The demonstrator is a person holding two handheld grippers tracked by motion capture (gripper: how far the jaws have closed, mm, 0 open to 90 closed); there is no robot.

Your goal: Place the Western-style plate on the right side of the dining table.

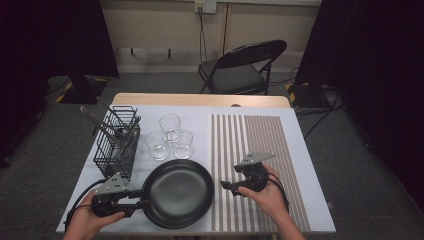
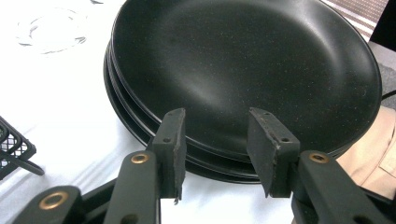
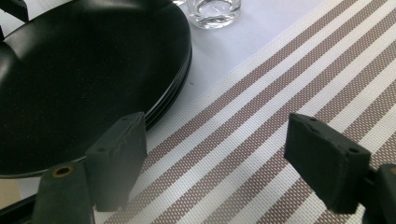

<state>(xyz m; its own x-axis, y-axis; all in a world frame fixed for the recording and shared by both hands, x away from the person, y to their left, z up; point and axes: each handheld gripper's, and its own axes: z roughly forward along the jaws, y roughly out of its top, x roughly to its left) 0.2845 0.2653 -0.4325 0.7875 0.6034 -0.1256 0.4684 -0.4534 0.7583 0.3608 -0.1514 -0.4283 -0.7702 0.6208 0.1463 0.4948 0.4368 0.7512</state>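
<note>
Stack of black plates point(image 1: 177, 193): near edge of the counter point(image 1: 200, 112), left of centre. Left gripper point(image 1: 141, 202): at the stack's 9 o'clock rim, jaws parted on either side of the rim, pads not pressing it. Right gripper point(image 1: 226, 187): at the stack's 3 o'clock, over the striped placemat point(image 1: 260, 150), jaws wide apart, holding nothing. Three glasses point(image 1: 170, 136): at the stack's 12 o'clock. Wire rack point(image 1: 118, 142): at 10 o'clock, holding tongs.

glasses point(image 1: 170, 136) behind plates point(image 1: 177, 192), rack point(image 1: 117, 141) left
</note>
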